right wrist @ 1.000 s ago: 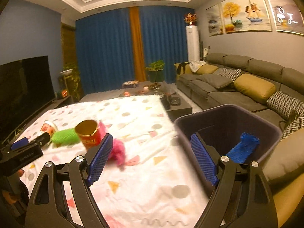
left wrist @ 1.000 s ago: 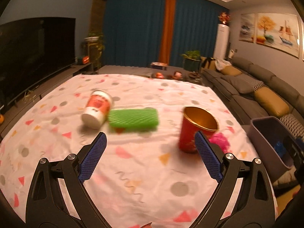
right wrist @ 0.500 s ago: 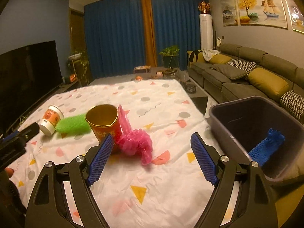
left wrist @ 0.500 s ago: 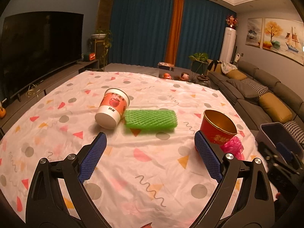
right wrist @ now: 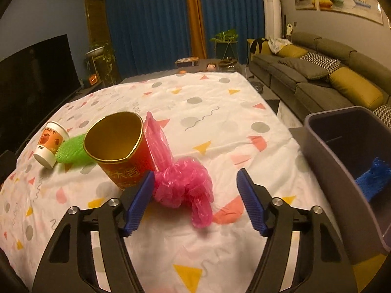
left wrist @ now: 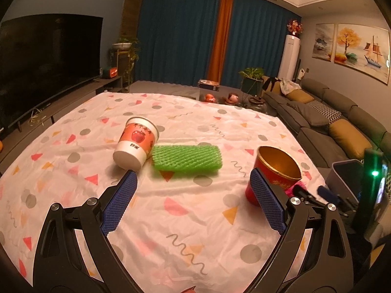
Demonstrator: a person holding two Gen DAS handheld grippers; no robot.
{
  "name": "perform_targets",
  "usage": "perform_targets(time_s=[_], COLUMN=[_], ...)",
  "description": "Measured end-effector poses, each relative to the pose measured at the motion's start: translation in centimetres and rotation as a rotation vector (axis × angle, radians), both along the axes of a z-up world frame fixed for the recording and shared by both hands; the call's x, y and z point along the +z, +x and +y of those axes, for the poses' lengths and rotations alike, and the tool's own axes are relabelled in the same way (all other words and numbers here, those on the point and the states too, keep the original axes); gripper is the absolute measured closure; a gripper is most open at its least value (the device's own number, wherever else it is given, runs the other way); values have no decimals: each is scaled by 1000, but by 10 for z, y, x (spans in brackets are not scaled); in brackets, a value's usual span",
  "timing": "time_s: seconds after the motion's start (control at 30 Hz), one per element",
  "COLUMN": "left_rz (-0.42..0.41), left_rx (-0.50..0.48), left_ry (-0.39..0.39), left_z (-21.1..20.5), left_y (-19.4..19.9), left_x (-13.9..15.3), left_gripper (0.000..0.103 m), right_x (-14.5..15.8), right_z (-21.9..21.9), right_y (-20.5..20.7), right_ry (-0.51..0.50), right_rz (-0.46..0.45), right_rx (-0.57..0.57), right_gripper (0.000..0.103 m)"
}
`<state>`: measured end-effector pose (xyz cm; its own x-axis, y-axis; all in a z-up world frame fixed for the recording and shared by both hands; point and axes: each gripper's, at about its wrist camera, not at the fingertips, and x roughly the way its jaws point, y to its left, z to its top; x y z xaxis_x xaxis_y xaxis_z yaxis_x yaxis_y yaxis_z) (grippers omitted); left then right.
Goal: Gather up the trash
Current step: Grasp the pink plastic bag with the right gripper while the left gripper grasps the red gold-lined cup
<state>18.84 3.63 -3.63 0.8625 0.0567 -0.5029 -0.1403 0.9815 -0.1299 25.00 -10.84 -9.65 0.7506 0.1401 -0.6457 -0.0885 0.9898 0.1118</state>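
A crumpled pink plastic bag (right wrist: 183, 185) lies on the patterned tablecloth just ahead of my open, empty right gripper (right wrist: 195, 200). A red cup with a gold inside (right wrist: 119, 146) stands touching the bag's left side; it also shows in the left wrist view (left wrist: 276, 173). A green foam net (left wrist: 187, 157) lies flat next to a tipped white and orange paper cup (left wrist: 135, 144). My left gripper (left wrist: 193, 207) is open and empty, short of the net. A grey bin (right wrist: 352, 171) at the right holds a blue foam net (right wrist: 374, 180).
The tablecloth (left wrist: 171, 219) covers a low surface. A grey sofa (right wrist: 317, 78) runs along the right wall. A television (left wrist: 44, 61) on a low stand is at the left. The right gripper (left wrist: 315, 195) shows at the left view's right edge.
My right gripper has swung left from the bin and closed in on the pink bag. My left gripper has shifted slightly, with the net and cups now nearer.
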Motion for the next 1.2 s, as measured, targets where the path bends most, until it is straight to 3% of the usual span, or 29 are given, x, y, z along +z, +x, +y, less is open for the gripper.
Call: perform_targets(time_s=[0.4, 0.47, 0.97, 1.07, 1.2], left_rz=[1, 2, 11, 48, 111], left_rx=[-39, -44, -105, -127, -162], left_ry=[12, 15, -8, -16, -38], left_z=[-14, -16, -44, -52, -57], left_y=[13, 13, 45, 59, 75], left_x=[3, 3, 2, -5, -17], left_gripper=[11, 11, 11, 18, 38], right_x=[-3, -1, 22, 25, 30], right_z=[1, -2, -34, -38, -43], right_y=[2, -1, -30, -34, -39], right_ry=[30, 25, 67, 70, 70], right_rz=[19, 6, -106, -116, -131], right_rx=[60, 51, -18, -23, -24], right_gripper=[83, 101, 101, 101, 101])
